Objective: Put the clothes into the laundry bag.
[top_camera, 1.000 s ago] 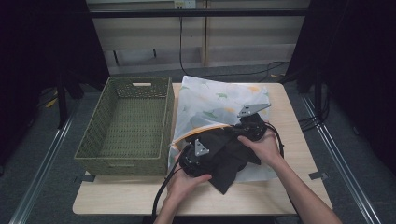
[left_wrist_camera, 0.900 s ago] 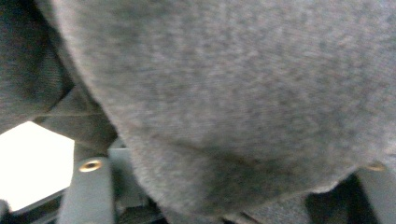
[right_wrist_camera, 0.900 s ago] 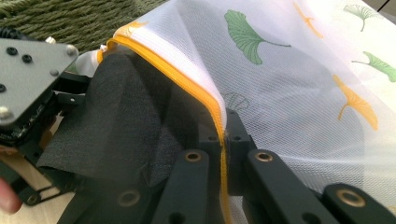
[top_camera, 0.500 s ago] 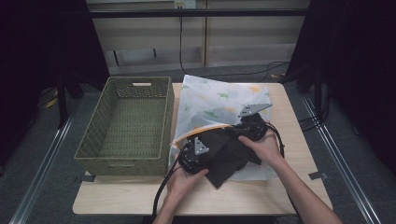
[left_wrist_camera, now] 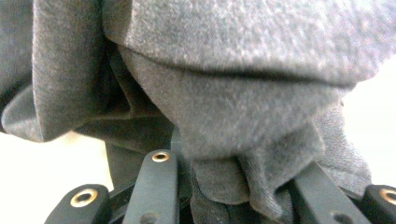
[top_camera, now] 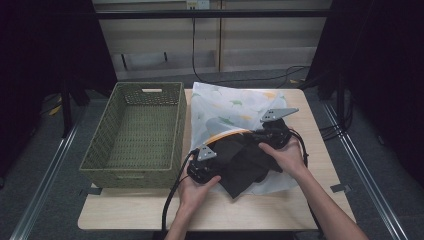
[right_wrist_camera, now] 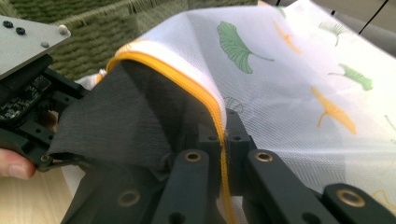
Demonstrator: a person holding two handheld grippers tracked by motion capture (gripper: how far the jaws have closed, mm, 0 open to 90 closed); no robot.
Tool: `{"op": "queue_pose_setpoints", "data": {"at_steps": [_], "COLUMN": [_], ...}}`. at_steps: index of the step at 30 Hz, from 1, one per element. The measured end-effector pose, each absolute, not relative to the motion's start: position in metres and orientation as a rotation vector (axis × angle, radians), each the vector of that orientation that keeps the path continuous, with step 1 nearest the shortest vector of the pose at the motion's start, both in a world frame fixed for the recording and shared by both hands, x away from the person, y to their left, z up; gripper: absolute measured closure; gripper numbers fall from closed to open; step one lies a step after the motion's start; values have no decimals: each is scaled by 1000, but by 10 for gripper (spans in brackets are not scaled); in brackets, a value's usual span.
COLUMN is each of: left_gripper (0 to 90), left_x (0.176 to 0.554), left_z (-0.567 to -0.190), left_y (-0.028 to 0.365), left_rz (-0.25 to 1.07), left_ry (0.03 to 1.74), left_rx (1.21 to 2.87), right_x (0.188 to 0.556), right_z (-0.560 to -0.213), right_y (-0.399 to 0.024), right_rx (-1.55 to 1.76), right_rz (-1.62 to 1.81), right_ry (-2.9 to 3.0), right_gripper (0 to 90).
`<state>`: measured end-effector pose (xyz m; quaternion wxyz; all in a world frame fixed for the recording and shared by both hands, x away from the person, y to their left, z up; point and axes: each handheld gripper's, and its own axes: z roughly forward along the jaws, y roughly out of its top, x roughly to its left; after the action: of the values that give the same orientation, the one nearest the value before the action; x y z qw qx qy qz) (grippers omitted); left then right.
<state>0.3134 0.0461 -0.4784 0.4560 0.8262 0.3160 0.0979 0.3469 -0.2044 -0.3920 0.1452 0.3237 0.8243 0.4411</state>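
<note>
A dark grey garment (top_camera: 240, 162) lies half inside a white mesh bag (top_camera: 235, 105) printed with green and orange leaves. My left gripper (top_camera: 202, 167) is at the garment's near left corner. Its jaws have just been closing, and bunched dark cloth (left_wrist_camera: 233, 107) is pinched between them (left_wrist_camera: 224, 177). My right gripper (top_camera: 265, 135) is shut on the bag's orange zipper edge (right_wrist_camera: 187, 84) and holds the mouth up over the garment (right_wrist_camera: 121, 112); its tips (right_wrist_camera: 223, 135) meet on the seam. The left gripper's body (right_wrist_camera: 28, 107) shows across the opening.
A woven green basket (top_camera: 135, 130) stands on the left half of the wooden table (top_camera: 150, 212), close beside the bag. Cables trail from both grippers toward the near edge. Dark floor and rails surround the table.
The left gripper's jaws have closed in on the dark cloth. Both hands stay about where they were, and the right gripper keeps its hold on the zipper edge.
</note>
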Motion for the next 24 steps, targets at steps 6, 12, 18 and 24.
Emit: {"op": "queue_pose_setpoints", "data": {"at_steps": [6,12,18,24], "left_gripper": [705,708,709,710], "left_x": [313,316,324,328], "left_z": [-466,-456,-449,-443], "left_y": [50,47,43,39], "left_rz": [223,231,232,245], "left_ry": [788,802,829,858], "left_rx": [1965,1921,1894,1855], "right_x": [343,341,336,334], "right_z": [-383,-379,-371,-369], "right_y": [-206,-202,-199,-200], "right_rx": [924,906,882,881], "right_rz": [1288,1294,1304,1307], "right_ry": [2358,2358,2345,2340], "right_gripper": [893,893,893,893]}}
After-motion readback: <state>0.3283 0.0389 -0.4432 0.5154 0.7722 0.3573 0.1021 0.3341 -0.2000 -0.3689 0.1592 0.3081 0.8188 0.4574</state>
